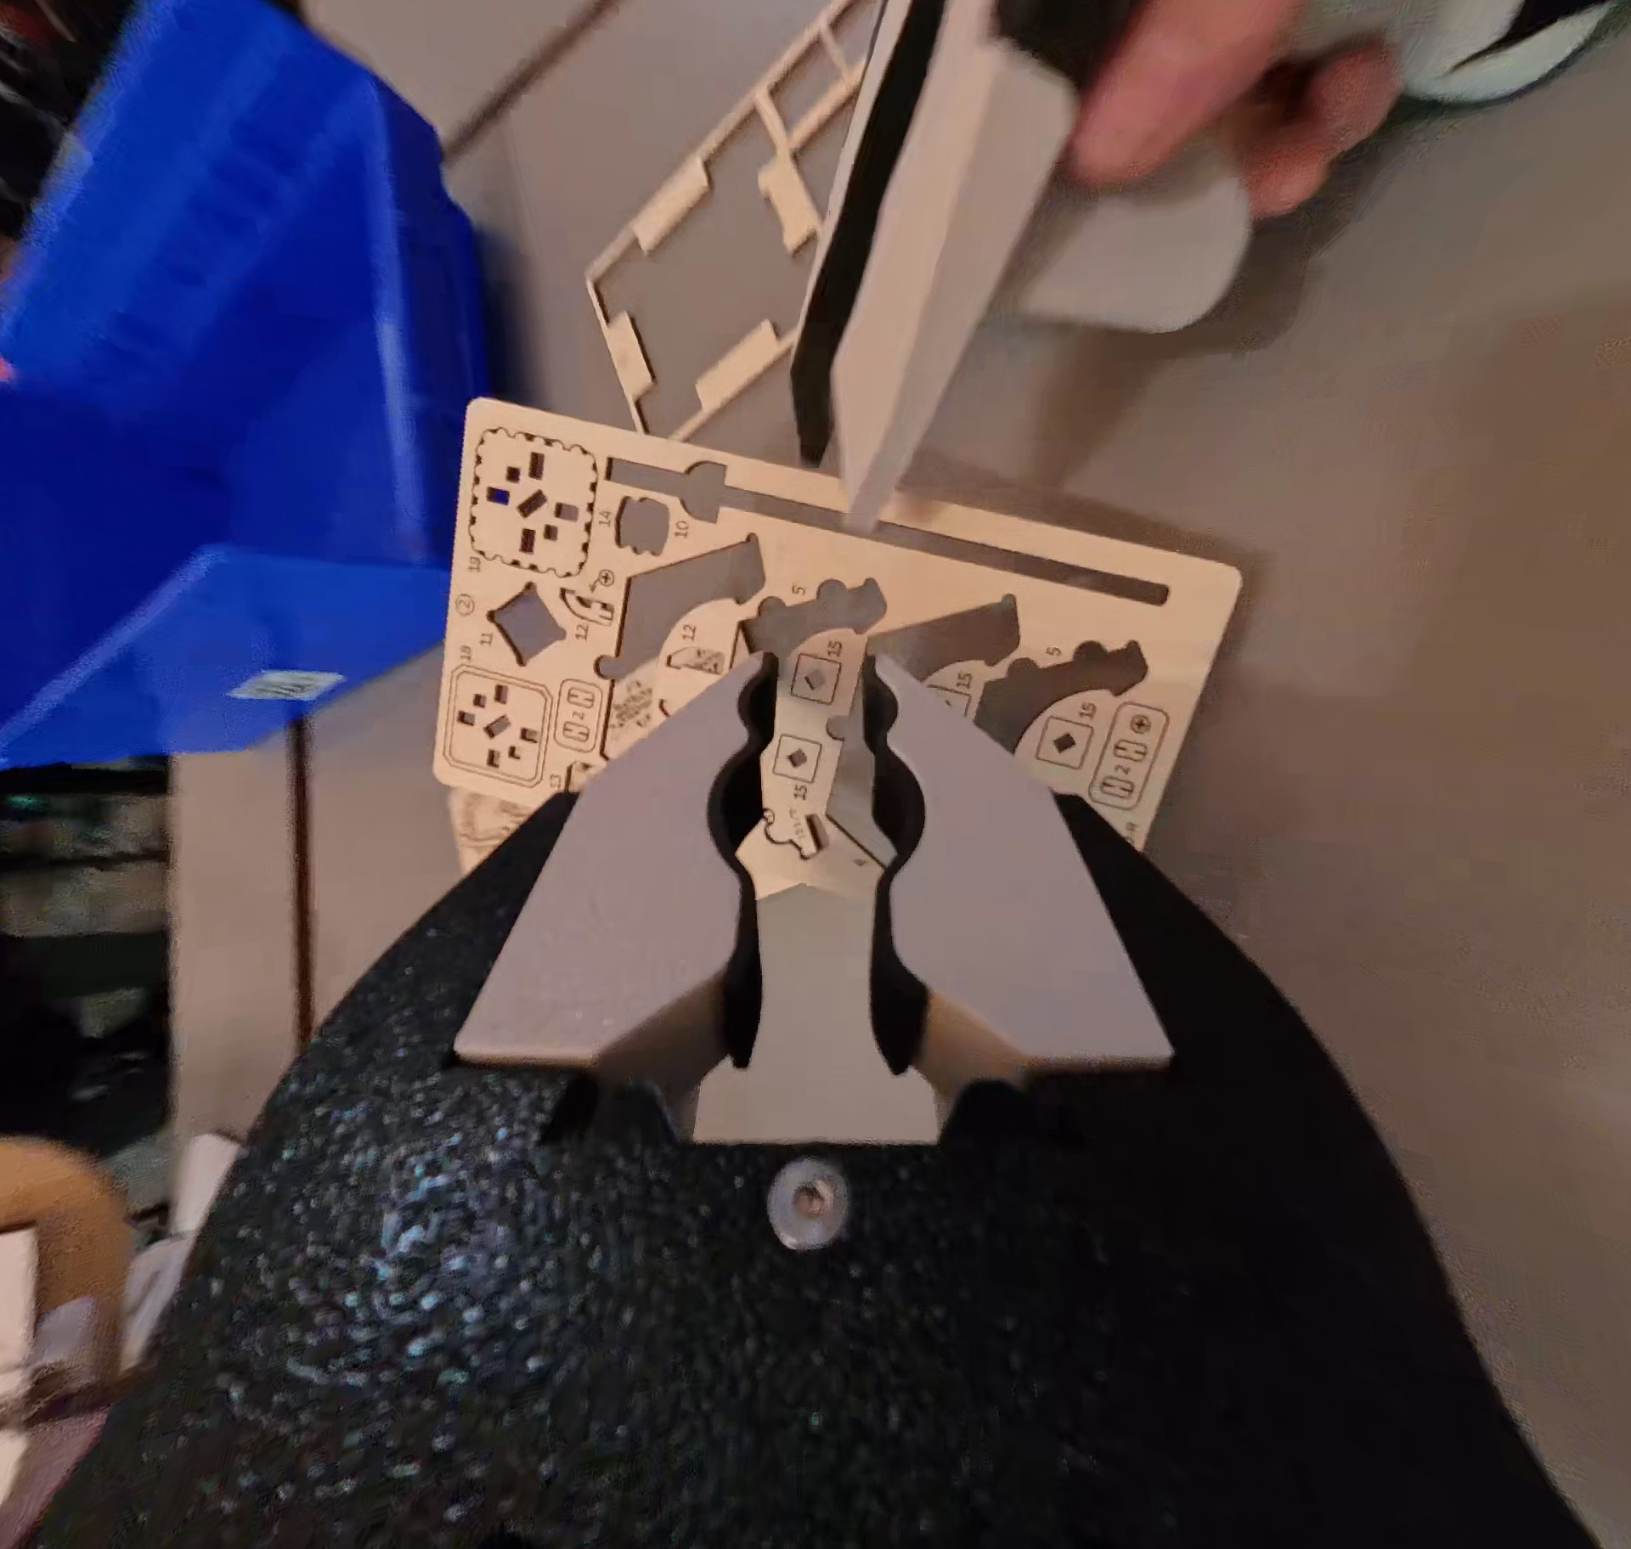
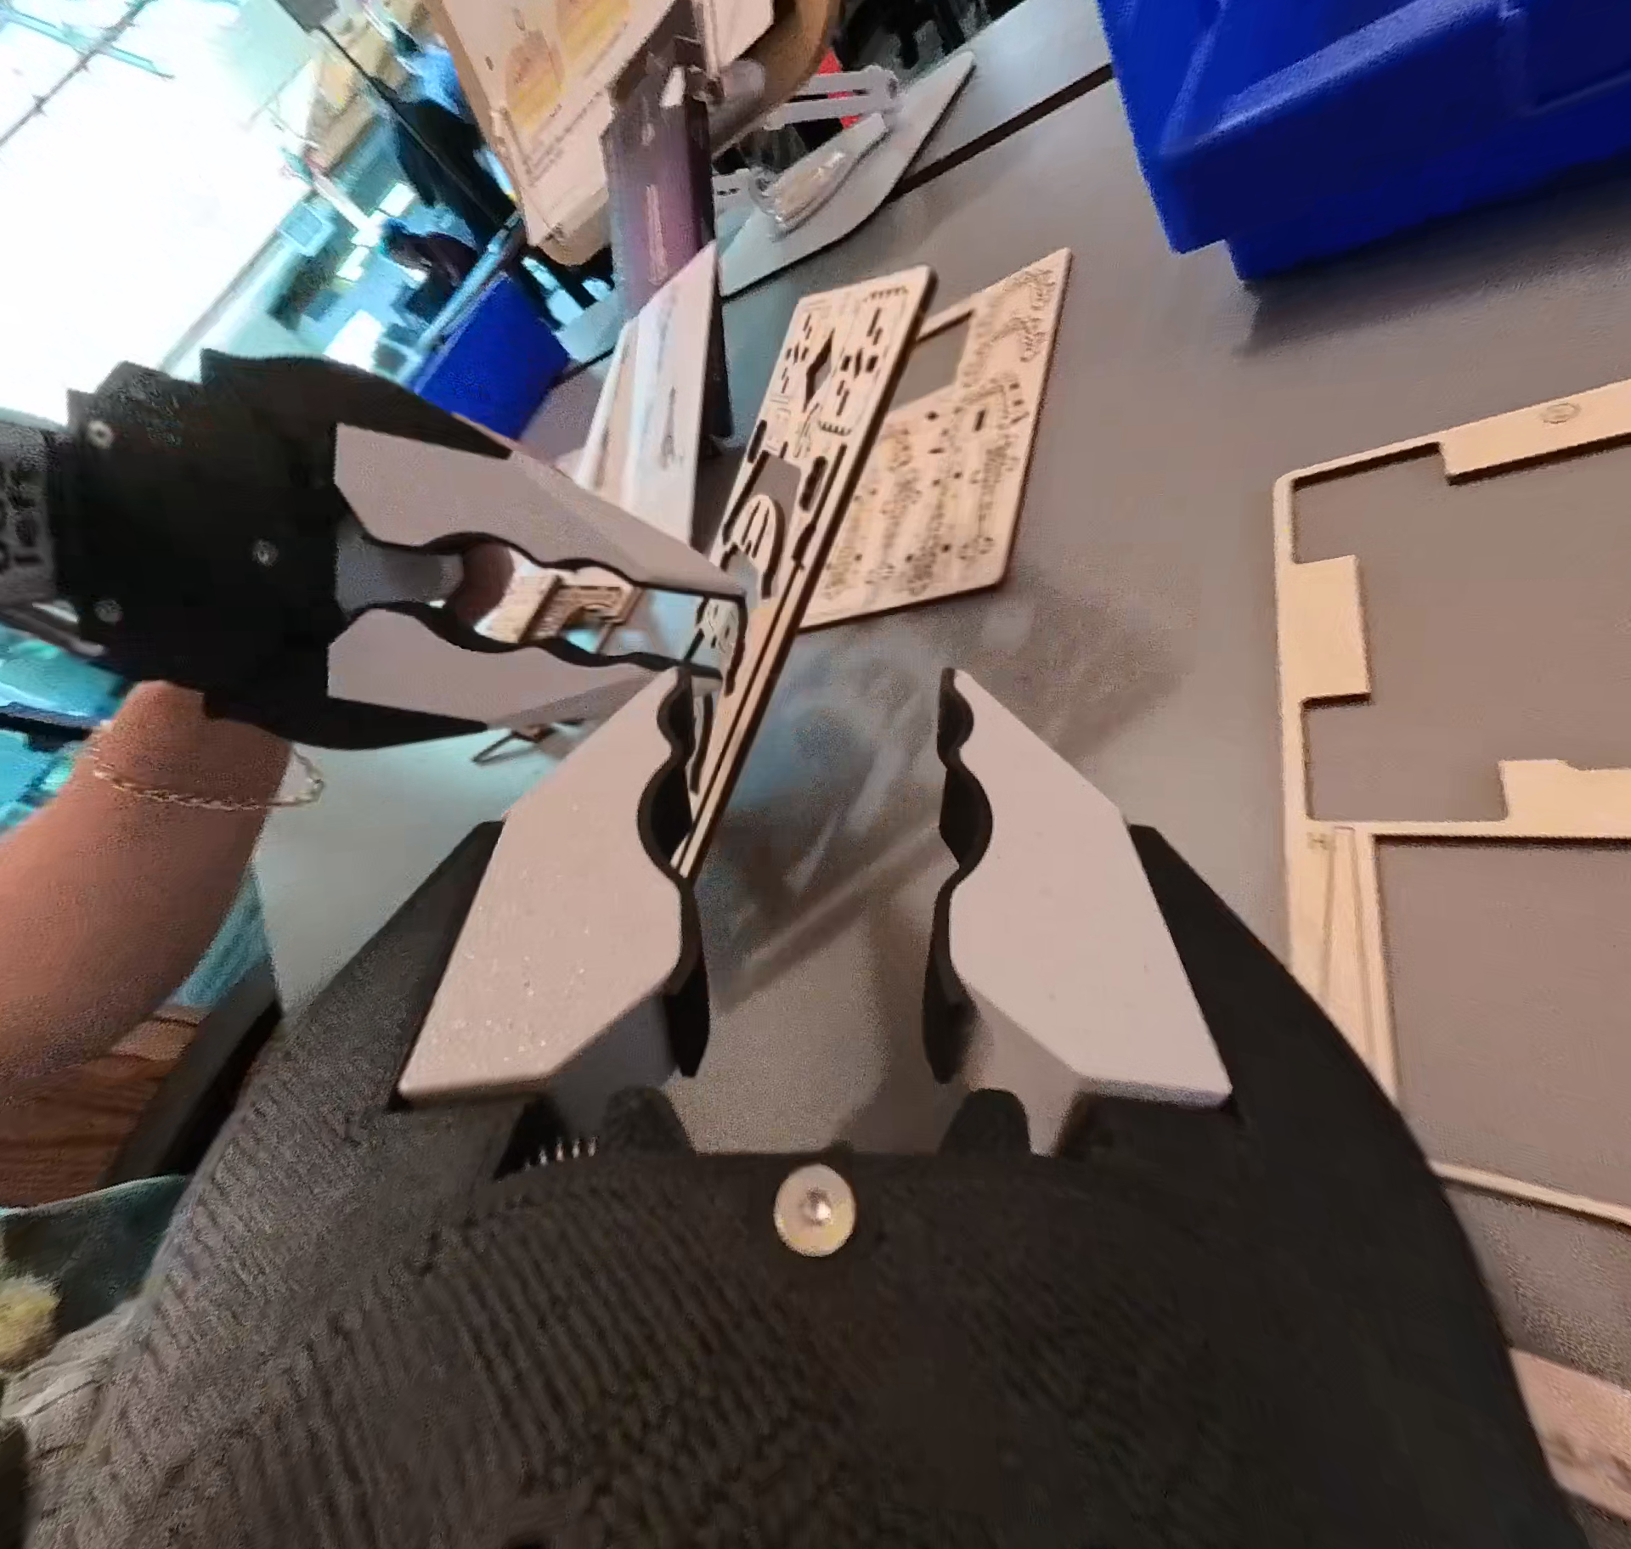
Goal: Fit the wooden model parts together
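A thin wooden sheet of laser-cut model parts (image 1: 1209, 624) stands tilted on its edge above the grey table; several pieces are punched out of it. My left gripper (image 1: 821, 668) is shut on a strip of this sheet, its fingertips on either side. In the right wrist view the left gripper (image 2: 728, 633) comes in from the left and pinches the sheet (image 2: 883, 333). My right gripper (image 2: 812, 686) is open, with the sheet's near edge against its left finger. In the left wrist view the right gripper (image 1: 838, 474) points down onto the sheet's top edge.
An empty wooden frame (image 2: 1456, 624) lies flat at the right, also in the left wrist view (image 1: 706, 271). A second engraved sheet (image 2: 953, 448) lies behind. A blue bin (image 2: 1368, 77) stands at the far side. A person's hand (image 1: 1218, 95) holds the right gripper. Spacing between my two grippers at the tips: around 4 cm.
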Available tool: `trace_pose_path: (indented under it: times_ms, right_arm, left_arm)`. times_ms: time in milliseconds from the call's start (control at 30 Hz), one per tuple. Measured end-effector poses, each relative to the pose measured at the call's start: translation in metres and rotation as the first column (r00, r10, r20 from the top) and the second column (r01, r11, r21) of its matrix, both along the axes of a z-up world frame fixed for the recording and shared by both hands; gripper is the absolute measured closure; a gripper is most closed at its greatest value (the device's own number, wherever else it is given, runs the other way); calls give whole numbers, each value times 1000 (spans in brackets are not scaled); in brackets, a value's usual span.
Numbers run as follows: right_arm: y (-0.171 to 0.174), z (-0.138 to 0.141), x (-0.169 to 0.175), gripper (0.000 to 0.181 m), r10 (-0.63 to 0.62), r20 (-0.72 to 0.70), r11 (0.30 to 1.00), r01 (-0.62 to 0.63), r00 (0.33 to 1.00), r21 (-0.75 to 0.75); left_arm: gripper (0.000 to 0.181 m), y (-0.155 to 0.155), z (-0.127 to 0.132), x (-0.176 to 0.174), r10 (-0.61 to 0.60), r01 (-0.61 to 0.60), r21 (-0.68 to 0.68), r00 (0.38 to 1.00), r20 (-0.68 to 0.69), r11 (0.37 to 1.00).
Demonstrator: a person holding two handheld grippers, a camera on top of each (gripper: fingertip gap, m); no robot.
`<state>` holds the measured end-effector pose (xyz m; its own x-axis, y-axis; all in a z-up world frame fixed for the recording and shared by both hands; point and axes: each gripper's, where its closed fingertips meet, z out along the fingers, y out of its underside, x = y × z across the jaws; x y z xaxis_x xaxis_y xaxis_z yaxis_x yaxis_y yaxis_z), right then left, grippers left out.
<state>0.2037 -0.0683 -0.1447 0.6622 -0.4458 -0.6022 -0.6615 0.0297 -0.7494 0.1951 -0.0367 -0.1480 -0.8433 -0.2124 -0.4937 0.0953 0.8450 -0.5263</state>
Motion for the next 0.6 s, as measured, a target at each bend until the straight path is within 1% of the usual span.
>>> trace_pose_path:
  times_ms: [67, 100, 133, 200, 267, 300, 367, 467, 500, 533, 567, 600]
  right_arm:
    - [15, 14, -15, 129, 101, -20, 987, -98, 995, 127]
    - [23, 20, -25, 133, 166, -34, 969, -157, 985, 190]
    - [31, 23, -35, 142, 232, -44, 949, -217, 972, 227]
    - [43, 25, -51, 177, 331, -23, 920, -317, 943, 231]
    - [46, 19, -48, 180, 297, -22, 943, -290, 955, 165]
    - [46, 15, -45, 181, 275, -25, 953, -270, 961, 135]
    - [43, 14, -42, 180, 253, -30, 961, -247, 967, 126]
    - [36, 3, -41, 179, 239, -61, 969, -234, 969, 77]
    - [35, -1, -41, 177, 241, -71, 970, -236, 968, 65]
    - [36, -2, -43, 178, 253, -87, 966, -247, 963, 76]
    - [37, 1, -46, 179, 276, -92, 958, -266, 957, 103]
    - [38, 4, -48, 180, 291, -87, 952, -279, 953, 129]
  left_arm:
    - [165, -3, 13, -15, -2, 5, -30, 997, 82, 1000]
    - [165, -6, 18, -23, -6, 12, -56, 994, 110, 998]
    - [165, -8, 24, -30, -5, 17, -87, 990, 140, 996]
    - [165, -5, 27, -37, 26, -7, -105, 984, 177, 994]
    - [167, 3, 22, -41, 75, -55, -120, 983, 166, 991]
    - [166, 5, 21, -44, 97, -74, -154, 984, 147, 985]
    - [167, 9, 20, -51, 142, -119, -244, 986, 81, 963]
    - [175, 16, 16, -55, 207, -198, -325, 978, -8, 925]
    - [174, 18, 15, -54, 231, -227, -338, 973, -27, 913]
    - [168, 19, 15, -53, 254, -257, -359, 966, -57, 897]
    - [159, 22, 16, -50, 301, -316, -389, 948, -101, 865]
    - [153, 26, 19, -45, 351, -383, -426, 924, -154, 820]
